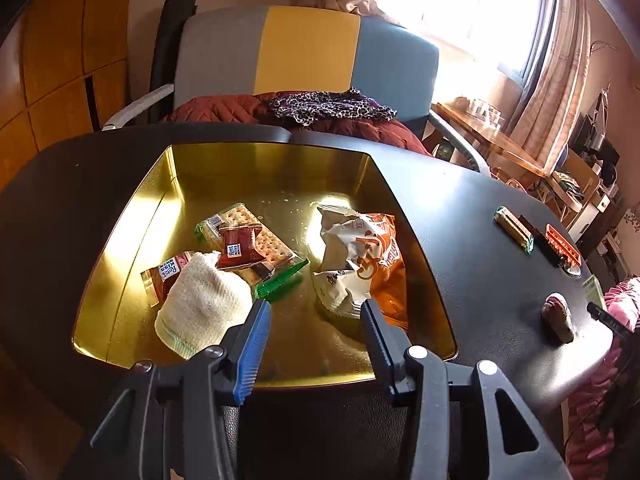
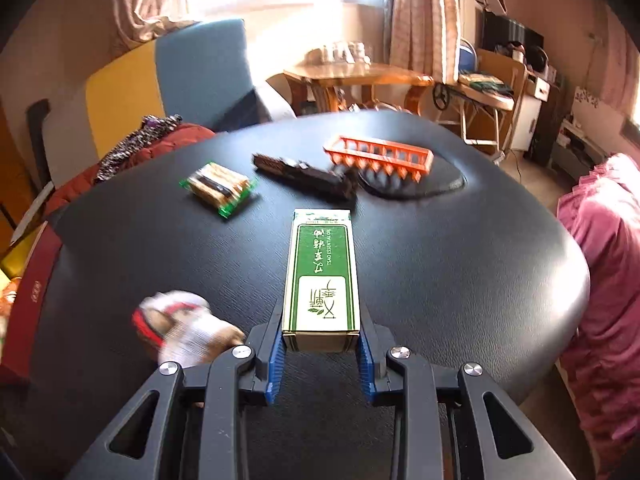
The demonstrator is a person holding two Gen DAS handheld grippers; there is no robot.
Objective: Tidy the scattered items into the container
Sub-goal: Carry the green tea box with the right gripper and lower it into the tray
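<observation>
A gold tin container [image 1: 132, 236] lies on the black table. In it are a cracker pack [image 1: 260, 232], two brown snack packets [image 1: 238, 252], a cream cloth roll [image 1: 202, 304], a green clip [image 1: 280, 282] and an orange-white bag [image 1: 360, 256]. My left gripper [image 1: 314, 312] is open and empty above the tin's near side. My right gripper [image 2: 322, 344] is shut on a green-white box [image 2: 322, 276], its corner also showing in the left wrist view [image 1: 592, 286]. On the table lie a green-edged cracker pack [image 2: 218, 190], a dark bar [image 2: 308, 174], an orange comb-like piece [image 2: 380, 156] and a red-white bundle [image 2: 180, 328].
The dark red tin side [image 2: 28, 300] shows at the right wrist view's left edge. A chair with red and spotted cloth [image 1: 320, 108] stands behind the table. Pink fabric [image 2: 608, 264] lies past the table's right edge. A wooden table [image 2: 352, 72] stands beyond.
</observation>
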